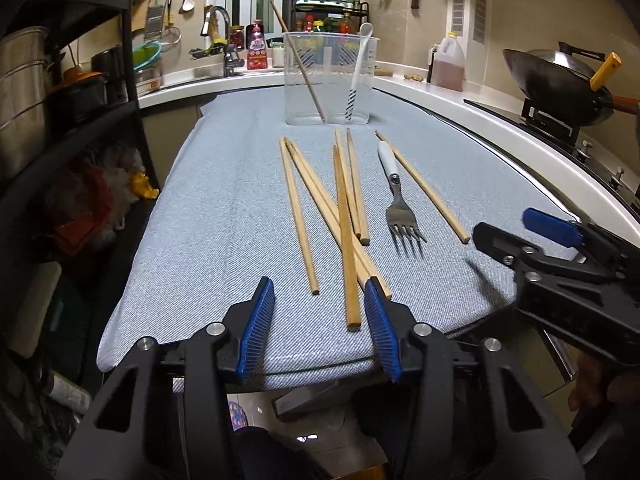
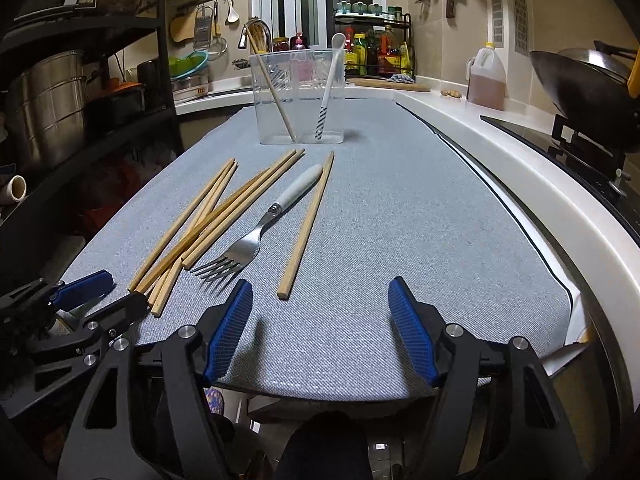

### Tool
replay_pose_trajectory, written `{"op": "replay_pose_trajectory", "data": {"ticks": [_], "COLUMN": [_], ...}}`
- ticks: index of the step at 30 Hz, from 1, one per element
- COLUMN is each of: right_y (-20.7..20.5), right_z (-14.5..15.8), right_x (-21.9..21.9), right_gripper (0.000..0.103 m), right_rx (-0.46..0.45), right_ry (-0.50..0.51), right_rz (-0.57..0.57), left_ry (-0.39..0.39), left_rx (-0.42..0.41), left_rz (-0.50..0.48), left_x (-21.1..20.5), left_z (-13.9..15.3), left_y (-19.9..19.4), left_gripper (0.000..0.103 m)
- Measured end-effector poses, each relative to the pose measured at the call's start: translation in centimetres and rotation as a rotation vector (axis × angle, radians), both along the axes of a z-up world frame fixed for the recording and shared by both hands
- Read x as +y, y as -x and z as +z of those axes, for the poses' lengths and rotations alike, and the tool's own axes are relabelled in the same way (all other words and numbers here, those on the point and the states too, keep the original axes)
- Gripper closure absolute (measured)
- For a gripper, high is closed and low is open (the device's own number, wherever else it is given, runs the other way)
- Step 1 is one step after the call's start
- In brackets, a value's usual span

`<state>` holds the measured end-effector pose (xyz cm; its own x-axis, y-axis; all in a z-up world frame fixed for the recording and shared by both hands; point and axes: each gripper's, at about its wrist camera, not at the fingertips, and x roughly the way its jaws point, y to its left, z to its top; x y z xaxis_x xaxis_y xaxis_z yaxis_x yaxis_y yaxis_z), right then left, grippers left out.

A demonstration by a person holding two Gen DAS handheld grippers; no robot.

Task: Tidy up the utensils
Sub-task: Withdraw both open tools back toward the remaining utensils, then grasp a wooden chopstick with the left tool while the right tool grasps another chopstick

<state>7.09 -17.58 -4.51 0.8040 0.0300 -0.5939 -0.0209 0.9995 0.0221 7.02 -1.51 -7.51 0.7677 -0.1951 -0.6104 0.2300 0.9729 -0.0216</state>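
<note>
While the left gripper (image 1: 320, 292) hangs low over the near edge of the grey cloth (image 1: 224, 208), its blue pads apart and pressing on nothing, the near ends of the crossed wooden chopsticks (image 1: 344, 220) lie between its jaws. To their right lie a white-handled fork (image 1: 400, 204) and one more chopstick (image 1: 424, 188), and behind them stands the clear holder (image 1: 328, 80) with a chopstick and a white spoon (image 1: 360, 68) in it. Rightmost, the right gripper (image 2: 320, 292) stands spread and empty over bare cloth.
</note>
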Motion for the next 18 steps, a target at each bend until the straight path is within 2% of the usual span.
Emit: {"op": "replay_pose_trajectory", "data": {"ticks": [5,9,12,14,15,17,18], "right_y": [-1.3,-2.1,-2.1,-2.2,-2.2,-2.1,-2.0], "right_z": [-0.6,-1.3,-1.7,-1.7,-1.7,-1.7,-1.7], "right_x": [0.5,0.8,0.7,0.8,0.9,0.9,1.1], "right_gripper": [0.042,0.043,0.046,0.06,0.063,0.085,0.091], "right_rx": [-0.005,-0.006,-0.043,-0.055,-0.059,-0.062,-0.063], "right_ry": [0.013,0.029,0.023,0.014,0.007,-0.016,-0.015], "right_rz": [0.001,-0.006,-0.001,0.018,0.029,0.052,0.064], "left_ry": [-0.004,-0.014,-0.022,-0.02,-0.015,-0.013,-0.01], "left_rx": [-0.006,-0.014,-0.026,-0.033,-0.034,-0.035,-0.035], "left_rz": [-0.007,-0.009,-0.015,-0.024,-0.032,-0.035,-0.039], "left_x": [-0.2,-0.5,-0.8,-1.0,-1.1,-1.2,-1.2], "left_z": [-0.2,-0.2,-0.2,-0.2,-0.3,-0.3,-0.2], "left_y": [-0.5,-0.8,-0.7,-0.6,-0.5,-0.5,-0.4], "left_gripper": [0.061,0.064,0.077,0.088,0.096,0.096,0.096]}}
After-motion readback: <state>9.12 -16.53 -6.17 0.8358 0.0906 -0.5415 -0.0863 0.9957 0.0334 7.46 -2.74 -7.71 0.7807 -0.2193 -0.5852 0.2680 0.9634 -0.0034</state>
